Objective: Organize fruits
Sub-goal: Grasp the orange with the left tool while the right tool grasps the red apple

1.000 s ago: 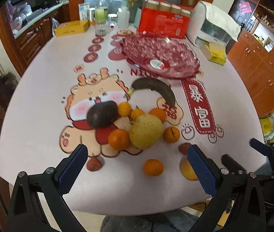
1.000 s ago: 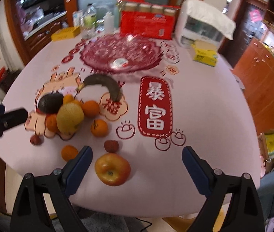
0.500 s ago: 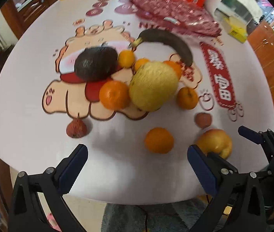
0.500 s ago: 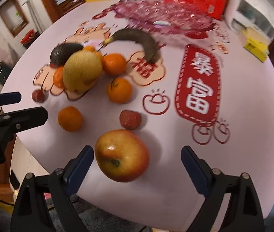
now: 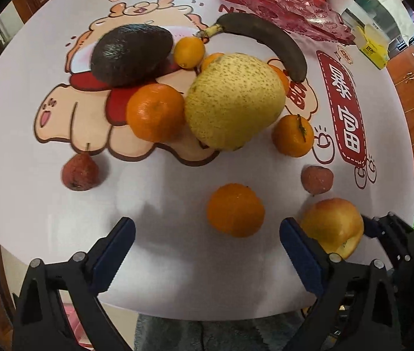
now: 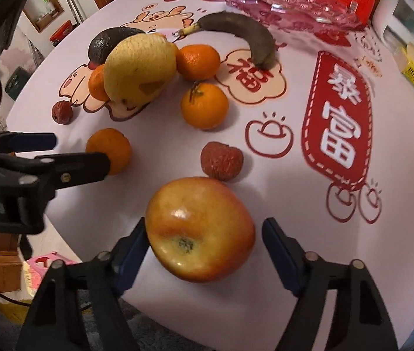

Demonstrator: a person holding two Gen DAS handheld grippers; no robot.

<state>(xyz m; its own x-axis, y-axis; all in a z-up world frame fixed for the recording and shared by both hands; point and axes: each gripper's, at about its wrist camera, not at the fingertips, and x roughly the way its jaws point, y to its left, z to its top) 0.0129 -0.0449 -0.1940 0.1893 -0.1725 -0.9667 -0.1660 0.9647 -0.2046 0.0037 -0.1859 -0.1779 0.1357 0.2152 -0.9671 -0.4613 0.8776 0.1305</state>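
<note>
Right gripper (image 6: 204, 242) jaws closing around apple (image 6: 199, 228); lychee (image 6: 221, 161) just beyond; left gripper (image 5: 207, 247) closing, empty.

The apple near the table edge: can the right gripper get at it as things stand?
Probably yes. The apple lies between the right gripper's closing fingers, with nothing in the way.

Your red-yellow apple (image 6: 199, 228) sits stem-end toward you near the table edge, a loose orange (image 5: 235, 210) beside it, and a big yellow pear (image 5: 233, 99) leans on the avocado (image 5: 132, 54) pile.
</note>
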